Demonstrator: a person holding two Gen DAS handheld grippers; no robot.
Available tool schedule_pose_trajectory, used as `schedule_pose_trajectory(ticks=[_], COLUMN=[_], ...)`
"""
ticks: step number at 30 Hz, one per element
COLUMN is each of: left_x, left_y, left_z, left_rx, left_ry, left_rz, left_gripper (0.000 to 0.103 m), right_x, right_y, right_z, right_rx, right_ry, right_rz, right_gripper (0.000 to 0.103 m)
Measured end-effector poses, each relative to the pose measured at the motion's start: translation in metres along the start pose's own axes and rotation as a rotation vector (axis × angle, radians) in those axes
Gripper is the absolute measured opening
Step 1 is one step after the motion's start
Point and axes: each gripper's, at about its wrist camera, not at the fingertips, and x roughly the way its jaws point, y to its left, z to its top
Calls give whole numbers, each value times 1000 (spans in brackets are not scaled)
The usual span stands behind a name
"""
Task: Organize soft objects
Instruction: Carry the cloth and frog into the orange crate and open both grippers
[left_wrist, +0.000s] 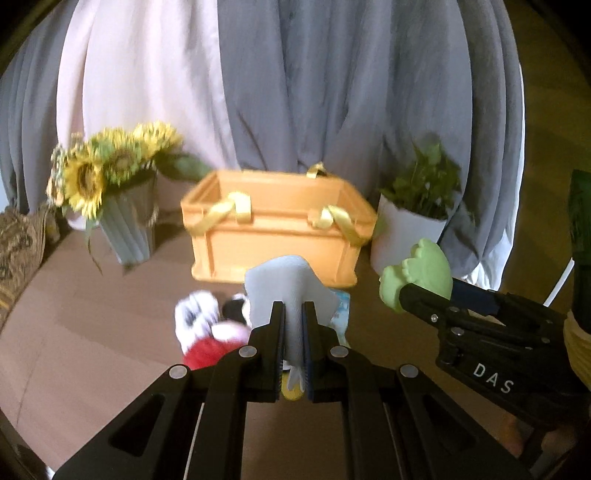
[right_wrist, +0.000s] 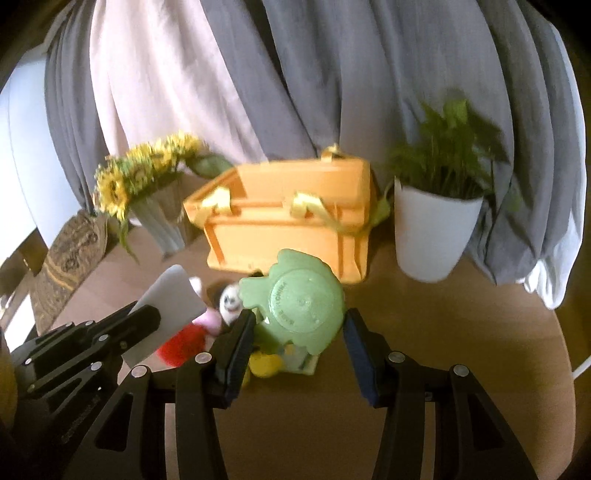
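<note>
A flat grey soft toy (left_wrist: 291, 291) is pinched in the left gripper (left_wrist: 293, 314); a green rubbery round toy (right_wrist: 301, 301) is clamped in the right gripper (right_wrist: 299, 332) — both raised, the open orange plastic crate (left_wrist: 273, 236) just ahead, presumably the drop-off.

White letters "DAS" stood on the black right gripper (left_wrist: 400, 295), embossed wording on the green toy's (right_wrist: 301, 301) round base, blurred, possibly read "MADE IN CHINA"

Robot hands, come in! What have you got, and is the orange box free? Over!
Left gripper shut on grey toy. Right gripper holds green toy. Orange box ahead, open-topped. More plushies lie before it.
</note>
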Motion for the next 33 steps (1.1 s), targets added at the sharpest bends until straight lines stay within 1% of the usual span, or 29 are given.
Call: schedule_pose_trajectory(ticks=[10,16,22,33], left_x=[-5,2,25,83], left_y=[13,22,29,37], left_z=[47,72,94,135], left_rx=[56,67,79,110], left_ry=[-117,-160,-175,-186], left_rz=[-1,-2,-10,-22], left_gripper=[11,11,11,11], right_x=[-7,-1,14,65], right_y=[17,24,28,20], right_z=[42,66,89,122], right_rx=[5,1,-6,14], right_ry=[-132,-191,-217,-210], right_rz=[-12,-14,-27,-56], right_gripper=[51,51,51,51])
